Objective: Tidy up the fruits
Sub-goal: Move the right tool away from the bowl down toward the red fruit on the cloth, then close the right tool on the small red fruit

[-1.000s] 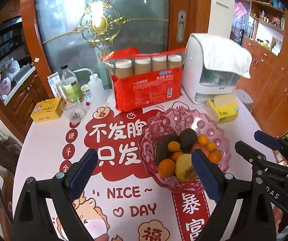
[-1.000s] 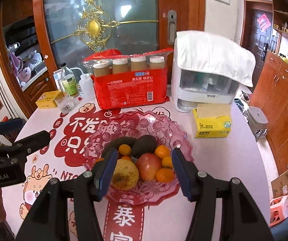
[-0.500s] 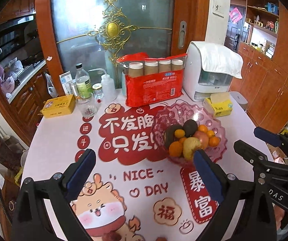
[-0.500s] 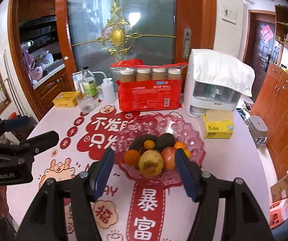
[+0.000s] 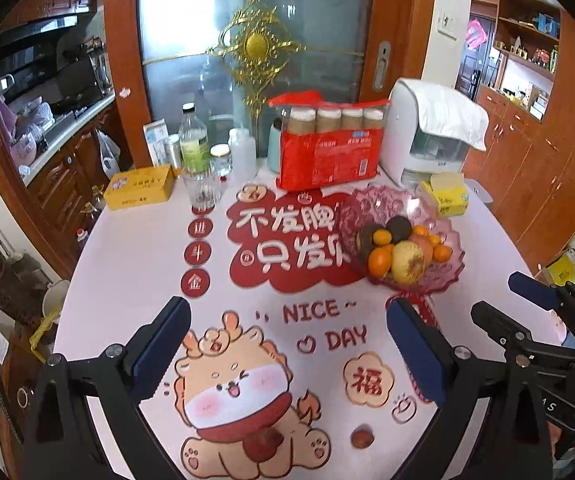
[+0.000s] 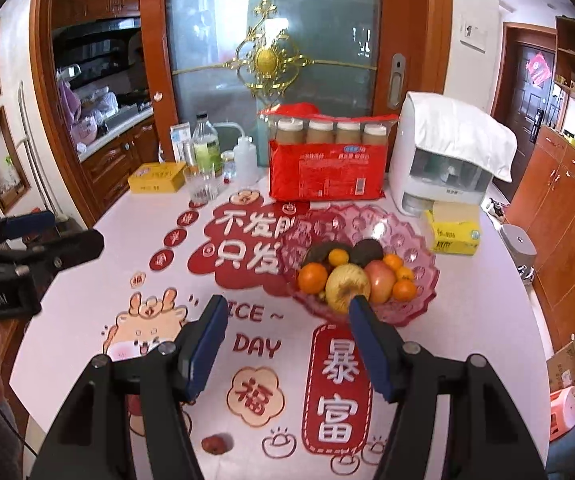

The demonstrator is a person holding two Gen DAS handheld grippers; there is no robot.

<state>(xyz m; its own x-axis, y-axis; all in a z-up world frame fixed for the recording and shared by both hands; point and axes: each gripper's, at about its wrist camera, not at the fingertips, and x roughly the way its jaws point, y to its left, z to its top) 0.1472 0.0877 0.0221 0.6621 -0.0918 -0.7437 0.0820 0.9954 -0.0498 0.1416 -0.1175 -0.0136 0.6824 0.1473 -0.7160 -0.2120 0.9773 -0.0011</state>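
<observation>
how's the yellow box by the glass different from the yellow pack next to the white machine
The yellow box lies low and flat at the table's far left, closed, beside the drinking glass. The yellow pack sits at the far right, in front of the white machine, and looks taller and blockier, with a pale top. The box is plain yellow card; the pack carries green marks. Both are yellow, rectangular and rest on the table.

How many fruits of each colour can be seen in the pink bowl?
In the pink bowl, counting only what shows; more may be hidden underneath:
Orange fruits: 5
Dark fruits: 2
Yellow fruit: 1
Red fruit: 1
Total: 9
</observation>
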